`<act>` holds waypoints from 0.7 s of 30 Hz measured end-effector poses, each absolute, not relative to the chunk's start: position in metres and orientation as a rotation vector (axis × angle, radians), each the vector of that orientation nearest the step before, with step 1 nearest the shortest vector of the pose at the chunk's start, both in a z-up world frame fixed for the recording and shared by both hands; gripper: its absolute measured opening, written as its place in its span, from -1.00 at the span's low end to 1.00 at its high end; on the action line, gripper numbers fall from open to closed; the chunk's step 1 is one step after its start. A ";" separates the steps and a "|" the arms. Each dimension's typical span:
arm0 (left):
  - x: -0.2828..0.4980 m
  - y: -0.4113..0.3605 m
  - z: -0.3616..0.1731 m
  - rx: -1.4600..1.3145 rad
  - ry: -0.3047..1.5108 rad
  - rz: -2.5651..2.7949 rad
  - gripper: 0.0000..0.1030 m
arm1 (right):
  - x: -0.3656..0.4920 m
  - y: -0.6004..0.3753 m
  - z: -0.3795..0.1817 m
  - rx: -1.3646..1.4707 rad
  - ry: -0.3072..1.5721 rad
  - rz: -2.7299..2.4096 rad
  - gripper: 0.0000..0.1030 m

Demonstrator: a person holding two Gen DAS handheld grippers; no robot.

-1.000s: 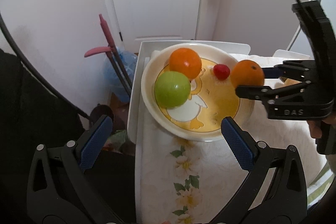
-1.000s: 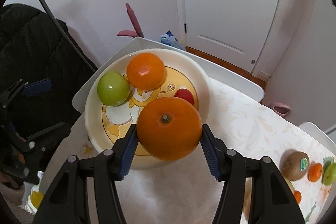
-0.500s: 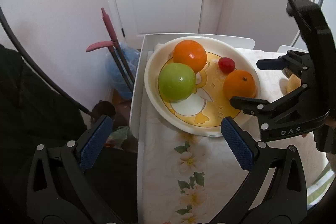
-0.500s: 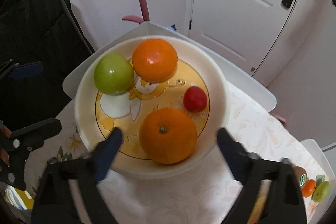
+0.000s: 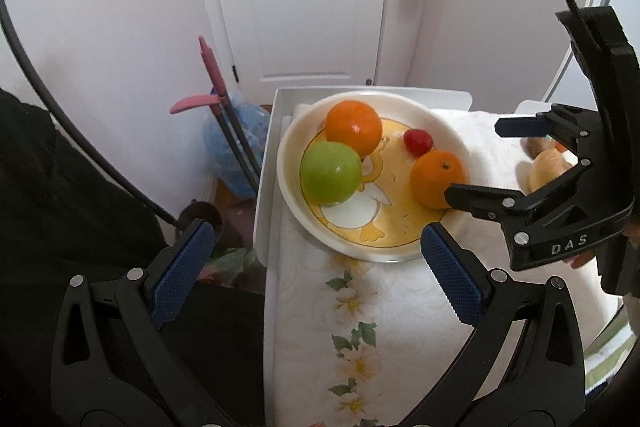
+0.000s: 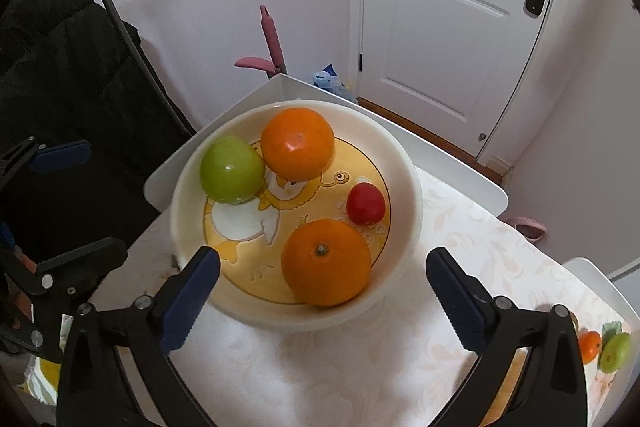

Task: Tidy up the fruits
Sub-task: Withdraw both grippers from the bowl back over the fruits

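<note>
- Presently, the right gripper (image 6: 322,293) is standing with its jaws spread wide; they have just been opening, and nothing is sitting between the blue pads, which are flanking the near rim of the bowl (image 6: 412,187) without touching it.
- The left gripper (image 5: 314,271) is likewise hanging open and empty, its pads apart above the floral tablecloth (image 5: 360,327) just short of the bowl.
- The near orange (image 6: 326,263) is resting inside the bowl against its near wall, stem dimple facing up, clear of both grippers.
- Beyond it, a small red fruit (image 6: 366,204) is lying just beside the orange; a second orange (image 6: 298,144) and a green apple (image 6: 232,169) are sitting touching each other at the far side of the bowl, over a printed duck design.
- The right wrist view alone is showing more fruit at the right end of the table: a small orange fruit (image 6: 590,346) and a small green one (image 6: 616,347).
- The left wrist view alone is showing the right gripper from the side, above the bowl's right rim, and a tan object behind it that cannot be identified.
- The cloth is covering a white table (image 5: 268,163) with a raised edge.
- Farther off, a pink-handled tool (image 5: 212,75) and a blue bag (image 5: 236,135) are standing against the pale wall, beside a white panelled door (image 5: 304,7) with a black handle.
</note>
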State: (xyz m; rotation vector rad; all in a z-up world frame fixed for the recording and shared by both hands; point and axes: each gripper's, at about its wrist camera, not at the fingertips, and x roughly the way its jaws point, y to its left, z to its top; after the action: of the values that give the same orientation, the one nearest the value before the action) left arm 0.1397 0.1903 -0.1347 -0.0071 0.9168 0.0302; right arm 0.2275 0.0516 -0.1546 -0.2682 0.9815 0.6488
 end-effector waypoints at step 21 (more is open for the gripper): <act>0.138 0.129 -0.068 0.087 0.803 -0.160 1.00 | 0.161 -0.042 -0.067 -0.118 0.913 0.406 0.99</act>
State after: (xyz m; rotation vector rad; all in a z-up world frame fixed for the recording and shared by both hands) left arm 0.1375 0.1291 -0.0683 0.0869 0.8033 -0.1596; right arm 0.1610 -0.0417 -0.0666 -0.1181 0.9127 0.4064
